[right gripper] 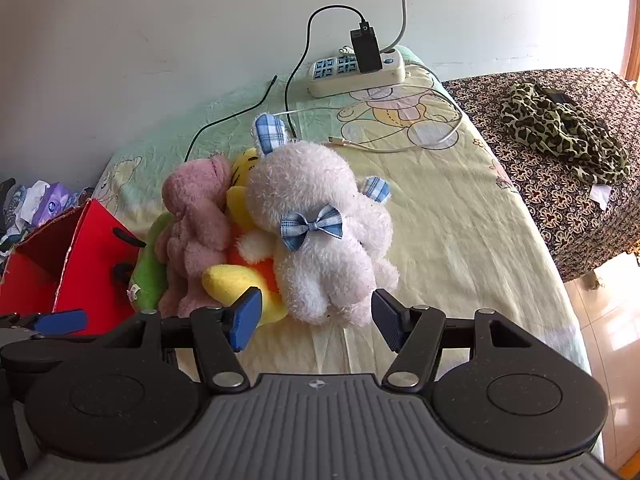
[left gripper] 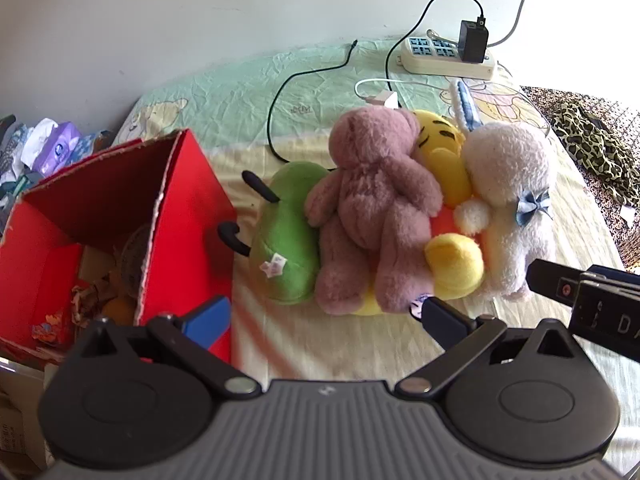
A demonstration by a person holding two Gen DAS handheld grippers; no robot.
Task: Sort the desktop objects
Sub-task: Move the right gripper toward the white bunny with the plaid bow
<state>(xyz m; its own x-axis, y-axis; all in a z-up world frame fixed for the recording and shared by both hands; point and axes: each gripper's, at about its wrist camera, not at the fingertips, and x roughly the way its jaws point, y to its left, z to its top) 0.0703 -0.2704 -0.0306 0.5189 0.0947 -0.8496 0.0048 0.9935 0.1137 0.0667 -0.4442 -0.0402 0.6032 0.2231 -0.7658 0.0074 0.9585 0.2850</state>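
the white bunny (right gripper: 320, 236) lies at the right end of the toy heap, in the middle of the bed, face down with its blue bow (right gripper: 311, 224) on top. its feet point at me. my right tool (right gripper: 316, 320) is just in front of those feet, its two blue fingers (right gripper: 246, 316) spread wide apart and holding nothing. i think this bunny is the one to take now, because it is nearest and nothing lies on it.

to do it well, i would go in low and straight so the fingers pass on both sides of its bottom half, not only the feet. it is soft and fluffy, so i should squeeze deep into the body, or it may slip out. the yellow duck (right gripper: 236, 280) touches its left side, and my left finger sits close to the duck's wing. i should keep that finger off the duck so i do not drag two toys.

the pink bear (left gripper: 372, 208) and the green toy (left gripper: 288, 236) lie further left in the heap, and the red box (left gripper: 176, 216) stands at the left edge of the bed, open on top. that looks like where toys go. my left tool (left gripper: 320, 314) waits near the box and bear, fingers apart and empty too.

the power strip (right gripper: 356, 72) and the cables (right gripper: 400, 136) lie at the far edge of the bed, well clear.
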